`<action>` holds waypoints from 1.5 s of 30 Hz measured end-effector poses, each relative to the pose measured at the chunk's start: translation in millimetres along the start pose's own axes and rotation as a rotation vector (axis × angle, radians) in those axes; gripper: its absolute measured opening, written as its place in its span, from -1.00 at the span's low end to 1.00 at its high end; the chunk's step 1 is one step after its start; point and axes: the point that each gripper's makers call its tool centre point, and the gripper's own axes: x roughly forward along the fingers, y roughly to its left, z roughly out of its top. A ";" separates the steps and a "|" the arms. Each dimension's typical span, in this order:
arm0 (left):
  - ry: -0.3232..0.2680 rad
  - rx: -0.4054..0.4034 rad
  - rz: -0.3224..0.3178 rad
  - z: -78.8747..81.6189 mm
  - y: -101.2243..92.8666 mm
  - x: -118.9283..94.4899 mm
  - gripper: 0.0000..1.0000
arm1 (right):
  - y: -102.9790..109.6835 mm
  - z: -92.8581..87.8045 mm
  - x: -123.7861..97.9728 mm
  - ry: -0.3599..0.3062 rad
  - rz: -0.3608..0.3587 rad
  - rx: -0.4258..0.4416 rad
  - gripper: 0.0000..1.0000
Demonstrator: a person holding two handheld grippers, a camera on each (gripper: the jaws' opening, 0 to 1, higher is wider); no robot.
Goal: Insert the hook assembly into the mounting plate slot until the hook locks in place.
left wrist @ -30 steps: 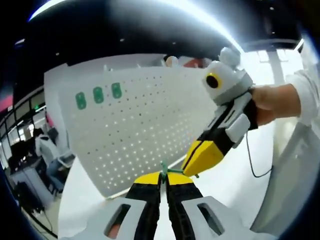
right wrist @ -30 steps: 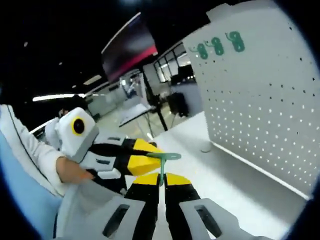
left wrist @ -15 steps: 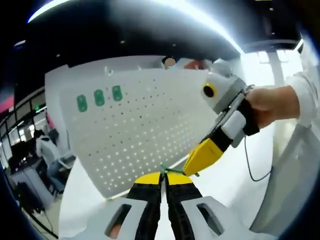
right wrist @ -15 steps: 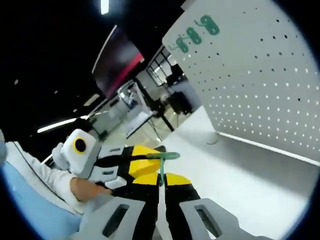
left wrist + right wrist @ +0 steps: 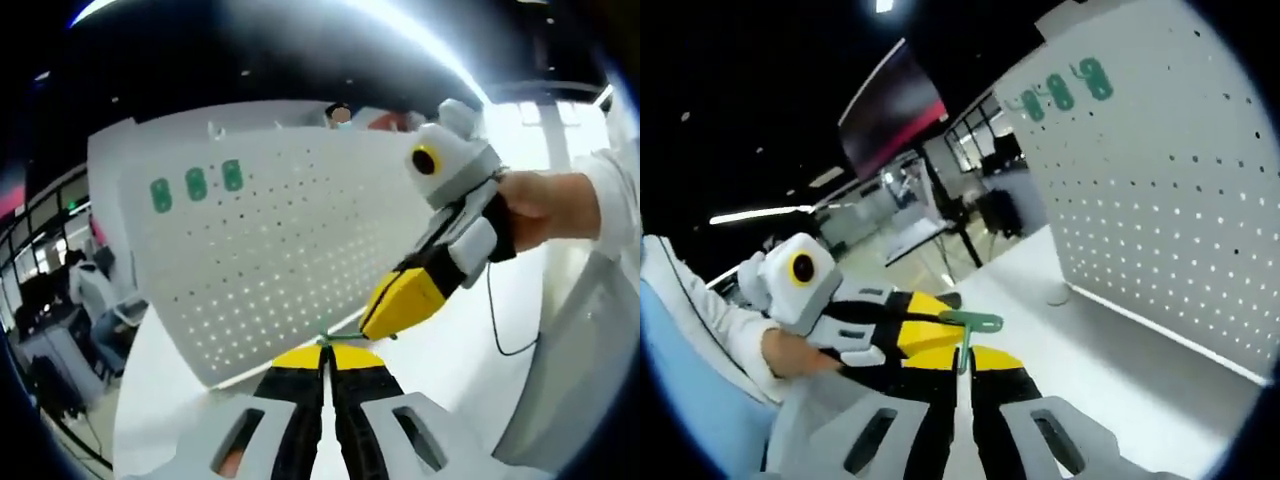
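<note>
The right gripper [image 5: 962, 362] has its fingers clamped together on the stem of the green hook [image 5: 968, 330], whose flat head sticks out sideways above the yellow tips. In the left gripper view the left gripper [image 5: 325, 356] is pinched on the same hook [image 5: 330, 340] (only a sliver of green shows there), and the right gripper [image 5: 385, 310] meets it tip to tip. So the hook hangs between both tools, in the air above the white bench [image 5: 1120, 385] and well apart from the perforated mounting plate [image 5: 290, 250].

Judging from this, the hand-over should finish first: one gripper takes a firm, square hold, then the other lets go. Next, turn the hook's tabs toward a free hole beside the three green hooks [image 5: 196, 184] already seated, approach straight on, and press until it catches.
</note>
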 end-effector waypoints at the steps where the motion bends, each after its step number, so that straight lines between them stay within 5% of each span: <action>1: 0.003 -0.001 -0.001 -0.1 0.1 -0.2 -0.97 | 1.1 -0.2 0.2 0.001 0.000 -0.020 -0.93; 17: 0.029 -0.007 -0.012 8.7 11.2 -0.5 -0.97 | 16.1 10.4 -8.9 -0.028 -0.097 -0.579 -0.58; 21: 0.051 -0.043 -0.028 9.5 10.2 1.3 -0.97 | 4.1 2.7 -9.0 0.039 -0.166 -0.726 -0.63; 30: 0.138 -0.171 -0.075 8.6 2.4 6.6 -0.97 | 2.7 10.4 -8.0 0.024 -0.203 -0.884 -0.79; 45: 0.209 -0.459 -0.209 6.9 -16.1 10.0 -0.98 | 3.6 8.0 -7.2 0.092 -0.236 -1.095 -0.93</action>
